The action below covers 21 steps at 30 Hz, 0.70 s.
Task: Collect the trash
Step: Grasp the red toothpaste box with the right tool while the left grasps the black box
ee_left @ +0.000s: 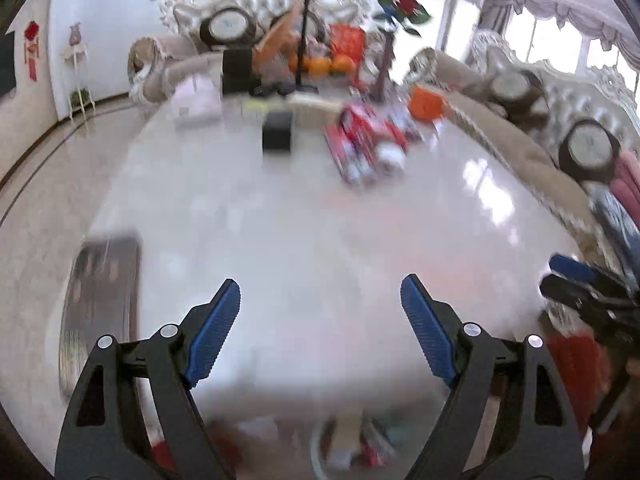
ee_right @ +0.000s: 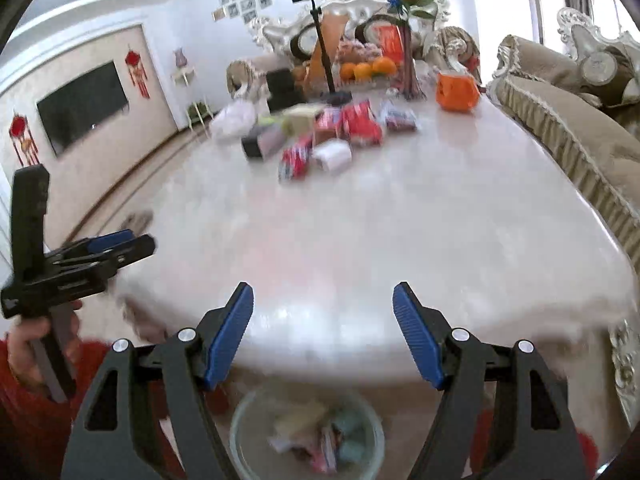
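Observation:
A pale bin (ee_right: pixel 236 436) holding several wrappers sits on the floor below the near edge of the white table (ee_right: pixel 400 220); it shows blurred in the left wrist view (ee_left: pixel 316 444). My left gripper (ee_left: pixel 320 292) is open and empty above the table's near end; it also shows in the right wrist view (ee_right: pixel 120 244). My right gripper (ee_right: pixel 323 296) is open and empty over the table edge, above the bin; it also shows in the left wrist view (ee_left: pixel 576 276). Red snack packets (ee_right: pixel 360 122) and a white roll (ee_right: pixel 332 155) lie at the far end.
A black box (ee_left: pixel 277 133), an orange container (ee_right: pixel 457 91), oranges (ee_right: pixel 366 69), a vase of roses (ee_right: pixel 412 32) and a black stand (ee_right: pixel 324 48) crowd the far end. A sofa (ee_right: pixel 568 128) runs along the right. A dark mat (ee_left: pixel 100 304) lies on the floor at left.

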Motion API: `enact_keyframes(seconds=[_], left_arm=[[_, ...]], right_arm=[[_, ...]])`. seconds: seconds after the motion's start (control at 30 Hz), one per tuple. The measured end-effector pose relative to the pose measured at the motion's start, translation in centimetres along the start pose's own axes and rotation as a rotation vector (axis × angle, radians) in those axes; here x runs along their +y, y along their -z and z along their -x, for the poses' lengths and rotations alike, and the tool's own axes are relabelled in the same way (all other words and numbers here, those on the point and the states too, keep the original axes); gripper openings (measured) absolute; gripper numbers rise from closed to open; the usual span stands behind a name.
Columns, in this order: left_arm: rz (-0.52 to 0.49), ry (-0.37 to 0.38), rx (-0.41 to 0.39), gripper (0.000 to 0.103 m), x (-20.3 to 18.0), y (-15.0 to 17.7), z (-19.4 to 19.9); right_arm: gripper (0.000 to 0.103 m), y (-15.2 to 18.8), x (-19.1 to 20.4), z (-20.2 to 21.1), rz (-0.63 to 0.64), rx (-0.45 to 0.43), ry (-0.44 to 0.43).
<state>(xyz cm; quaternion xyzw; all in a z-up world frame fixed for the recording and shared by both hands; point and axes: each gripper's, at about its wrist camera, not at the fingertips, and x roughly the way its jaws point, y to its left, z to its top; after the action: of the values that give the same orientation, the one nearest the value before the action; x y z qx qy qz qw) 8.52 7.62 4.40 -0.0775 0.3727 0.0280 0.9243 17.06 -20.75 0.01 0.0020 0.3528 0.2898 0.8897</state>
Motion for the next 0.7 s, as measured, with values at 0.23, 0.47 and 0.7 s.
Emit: enact_keyframes(seconds=[0.23,0.47,0.7], left_arm=[[0.14,-0.045,0.039,0.08,3.9,-9.9,-10.8],[0.173,-0.072,0.119,0.08,5.9,-14.7,-17.7],[0.153,-0.107,0.185,0.08,6.8,-16.4,-22.0]], right_arm=[[0.069,-11.1,0.4,-8.4,0.072,0.006,0.046],[0.069,-19.2,0.1,-19.0,0.083,0.159,0.096],[0.068,-21.1,-0.3,-24.9,0.098,0.278,0.171]])
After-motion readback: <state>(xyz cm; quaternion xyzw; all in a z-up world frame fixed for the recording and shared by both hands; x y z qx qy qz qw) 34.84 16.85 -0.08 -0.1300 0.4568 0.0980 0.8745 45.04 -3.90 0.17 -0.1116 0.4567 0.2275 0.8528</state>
